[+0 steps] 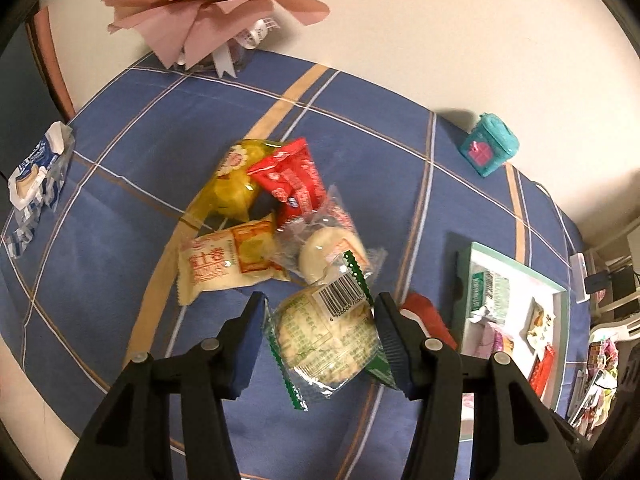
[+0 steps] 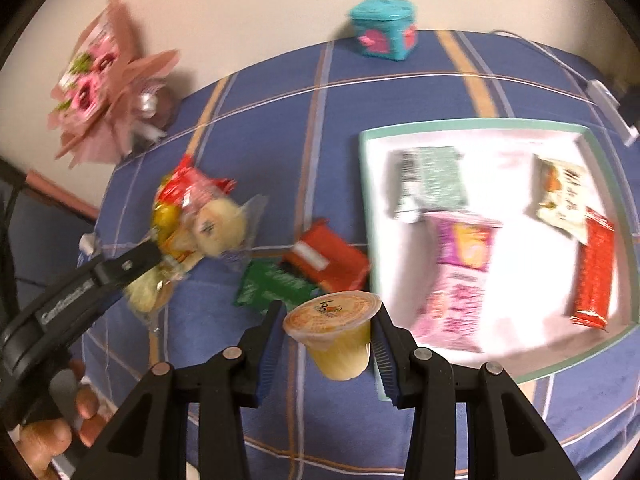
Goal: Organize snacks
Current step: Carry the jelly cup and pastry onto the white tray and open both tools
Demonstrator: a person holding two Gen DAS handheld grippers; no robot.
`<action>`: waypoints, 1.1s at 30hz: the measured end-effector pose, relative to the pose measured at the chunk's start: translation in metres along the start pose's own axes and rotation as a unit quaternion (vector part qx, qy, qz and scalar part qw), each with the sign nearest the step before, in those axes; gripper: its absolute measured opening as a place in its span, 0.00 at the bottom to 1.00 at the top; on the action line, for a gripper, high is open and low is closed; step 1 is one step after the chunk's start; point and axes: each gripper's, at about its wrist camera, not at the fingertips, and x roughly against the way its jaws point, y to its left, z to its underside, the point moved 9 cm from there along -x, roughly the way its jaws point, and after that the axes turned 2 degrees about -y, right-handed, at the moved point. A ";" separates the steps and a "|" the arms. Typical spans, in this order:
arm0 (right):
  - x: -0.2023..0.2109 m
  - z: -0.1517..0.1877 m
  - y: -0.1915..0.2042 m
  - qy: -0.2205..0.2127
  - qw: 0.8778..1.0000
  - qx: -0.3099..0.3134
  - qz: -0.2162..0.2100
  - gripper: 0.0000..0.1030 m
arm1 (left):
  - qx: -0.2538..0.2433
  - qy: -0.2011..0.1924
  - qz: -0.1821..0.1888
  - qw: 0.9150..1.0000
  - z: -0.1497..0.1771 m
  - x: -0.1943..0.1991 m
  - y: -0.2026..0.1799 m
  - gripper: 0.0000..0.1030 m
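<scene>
My left gripper [image 1: 320, 308] is shut on a clear, green-edged cracker pack [image 1: 328, 336] with a barcode, lifted just above the snack pile. The pile holds a yellow pack [image 1: 236, 188], a red pack [image 1: 292, 184], a cream roll pack [image 1: 224, 264] and a clear bun pack [image 1: 328, 248]. My right gripper [image 2: 326, 320] is shut on a yellow jelly cup [image 2: 340, 340] with an orange lid, left of the white tray [image 2: 366, 200]. The tray [image 1: 464, 280] holds several packs. In the right wrist view the left gripper [image 2: 156, 260] shows blurred by the pile.
A green pack [image 2: 276, 284] and a red pack [image 2: 324, 260] lie on the blue checked cloth [image 2: 280, 120] beside the tray. A pink bouquet [image 1: 208, 4] and a teal box [image 1: 488, 144] stand by the wall. A blue-white pack [image 1: 36, 176] lies far left. A person's hand [image 2: 52, 436] grips the left handle.
</scene>
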 end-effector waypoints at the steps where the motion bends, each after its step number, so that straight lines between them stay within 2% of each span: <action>1: 0.001 -0.002 -0.007 -0.002 1.000 -0.008 0.002 0.43 | -0.002 0.000 0.002 1.000 0.001 0.000 -0.005 0.55; 14: 0.031 -0.015 -0.125 -0.037 0.990 -0.129 0.040 0.43 | -0.080 0.007 0.042 0.996 0.023 0.000 -0.097 0.55; 21: 0.051 -0.016 -0.172 -0.055 0.983 -0.168 0.056 0.44 | -0.140 0.013 0.082 0.987 0.043 0.000 -0.166 0.55; 26: 0.056 -0.018 -0.185 -0.060 0.981 -0.175 0.058 0.44 | -0.167 0.018 0.091 0.982 0.053 -0.010 -0.199 0.55; 33: 0.049 -0.021 -0.189 -0.056 0.982 -0.175 0.052 0.44 | -0.182 0.024 0.095 0.978 0.052 -0.032 -0.220 0.55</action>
